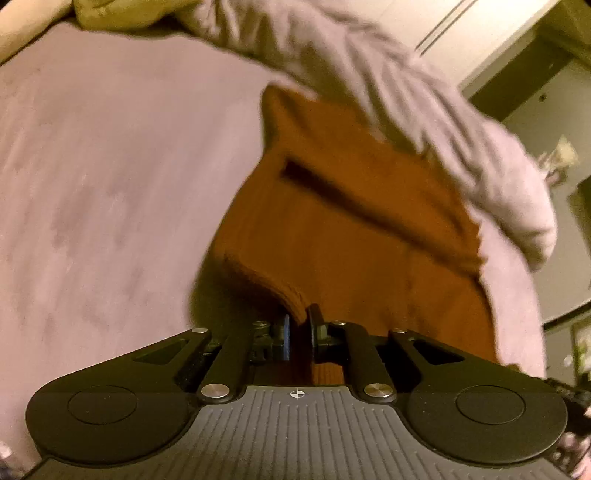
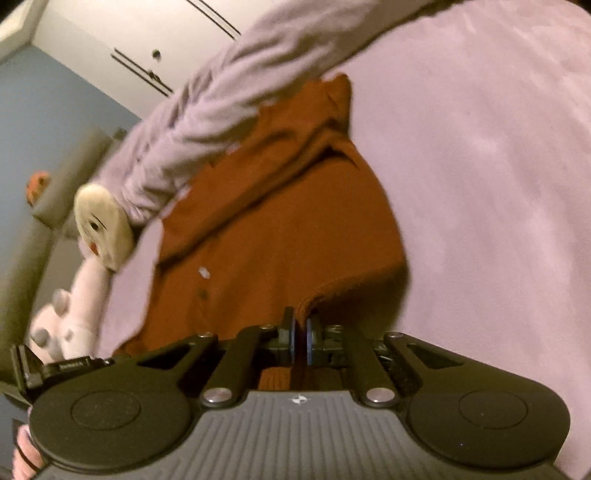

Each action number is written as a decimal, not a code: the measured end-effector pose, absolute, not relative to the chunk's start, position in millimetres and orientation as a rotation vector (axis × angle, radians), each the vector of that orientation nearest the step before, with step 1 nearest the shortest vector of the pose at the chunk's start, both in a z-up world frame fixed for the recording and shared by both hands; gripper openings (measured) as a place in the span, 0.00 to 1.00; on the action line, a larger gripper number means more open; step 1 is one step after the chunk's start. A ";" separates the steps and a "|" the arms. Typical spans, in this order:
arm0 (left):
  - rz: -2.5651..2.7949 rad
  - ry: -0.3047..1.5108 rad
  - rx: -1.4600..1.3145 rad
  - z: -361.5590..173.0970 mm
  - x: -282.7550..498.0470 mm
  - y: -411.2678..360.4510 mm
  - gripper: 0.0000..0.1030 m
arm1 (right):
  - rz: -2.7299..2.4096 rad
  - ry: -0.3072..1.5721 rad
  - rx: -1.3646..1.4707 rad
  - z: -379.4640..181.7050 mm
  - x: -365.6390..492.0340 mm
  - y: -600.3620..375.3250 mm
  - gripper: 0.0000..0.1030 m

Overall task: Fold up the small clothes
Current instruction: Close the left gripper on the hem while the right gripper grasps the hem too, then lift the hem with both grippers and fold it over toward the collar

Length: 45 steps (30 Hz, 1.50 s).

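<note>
Stretching under everything is a pale lilac bedspread (image 1: 110, 166), and the rust-orange knitted garment (image 1: 351, 221) lies on it, its far part covered by a grey-lilac rumpled blanket (image 1: 388, 92). Beyond the garment, in my right wrist view, stand white cupboard doors (image 2: 122, 33) with dark grooves and a blue wall (image 2: 44, 122); beside the garment's left edge a plush toy with a cream face (image 2: 101, 225) lies at the bed's edge. My left gripper (image 1: 297, 334) tilts down toward the garment's near hem, its jaws pressed together on a ribbed fold of the orange knit. My right gripper (image 2: 300, 338) tilts down likewise, jaws pinching another stretch of that hem, which lifts off the bedspread into a small peak. A hand (image 2: 26, 458) shows at the lower left corner of that view, fingers on the handle.
</note>
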State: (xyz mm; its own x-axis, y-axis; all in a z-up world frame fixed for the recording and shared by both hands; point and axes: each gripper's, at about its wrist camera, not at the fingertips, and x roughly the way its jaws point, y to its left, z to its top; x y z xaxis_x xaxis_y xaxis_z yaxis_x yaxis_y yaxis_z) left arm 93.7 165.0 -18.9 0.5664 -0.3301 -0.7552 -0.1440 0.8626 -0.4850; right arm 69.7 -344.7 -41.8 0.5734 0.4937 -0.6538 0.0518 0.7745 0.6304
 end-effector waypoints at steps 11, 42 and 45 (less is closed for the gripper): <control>0.039 0.867 -0.530 -19.9 181.7 170.0 0.08 | 0.139 0.828 0.657 -28.5 176.1 -340.9 0.04; -0.361 0.774 0.091 -74.4 205.7 123.3 0.66 | 0.318 0.753 0.038 -61.5 208.2 -309.8 0.60; -0.388 0.789 0.181 -80.9 211.5 111.5 0.45 | 0.332 0.757 -0.037 -63.7 216.3 -296.7 0.50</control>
